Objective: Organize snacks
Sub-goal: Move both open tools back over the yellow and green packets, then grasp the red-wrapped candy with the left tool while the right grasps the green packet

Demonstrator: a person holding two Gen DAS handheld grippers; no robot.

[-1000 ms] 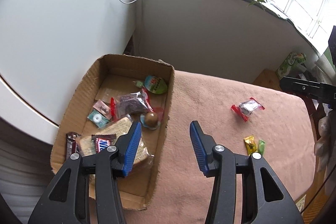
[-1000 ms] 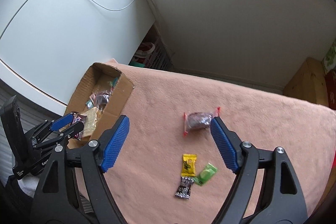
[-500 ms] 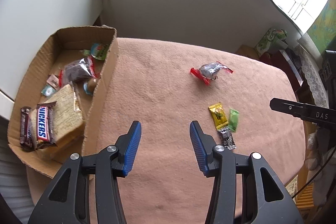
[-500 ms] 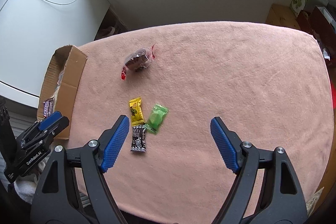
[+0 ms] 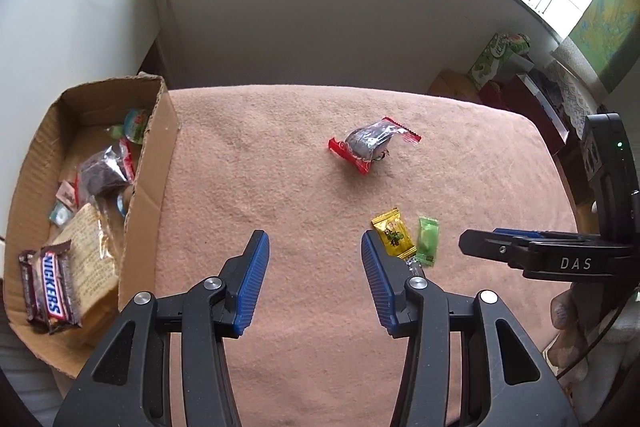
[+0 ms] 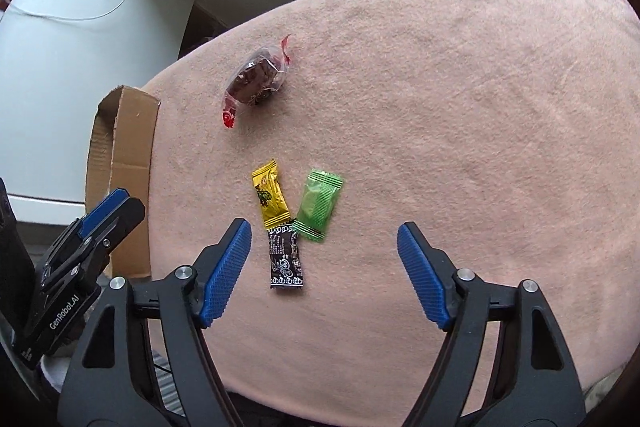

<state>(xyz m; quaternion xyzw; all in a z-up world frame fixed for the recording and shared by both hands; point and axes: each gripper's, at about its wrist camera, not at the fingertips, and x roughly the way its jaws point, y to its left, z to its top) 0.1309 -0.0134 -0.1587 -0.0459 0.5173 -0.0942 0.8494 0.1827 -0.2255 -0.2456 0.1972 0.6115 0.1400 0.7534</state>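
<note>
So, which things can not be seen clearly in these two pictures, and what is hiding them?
- Black candy: left wrist view, mostly behind the left gripper's finger; shown whole only in the right wrist view.
- Cardboard box contents: right wrist view, hidden by its wall.
- Box items under the Snickers bar: left wrist view, overlapped.
- Print on the yellow candy: too small.
- Right gripper: side-on in the left wrist view, gap unreadable there.

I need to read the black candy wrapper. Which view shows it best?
The right wrist view: the black candy wrapper lies whole and unobstructed there. In the left wrist view only a sliver shows behind the left hand-held gripper.
</note>
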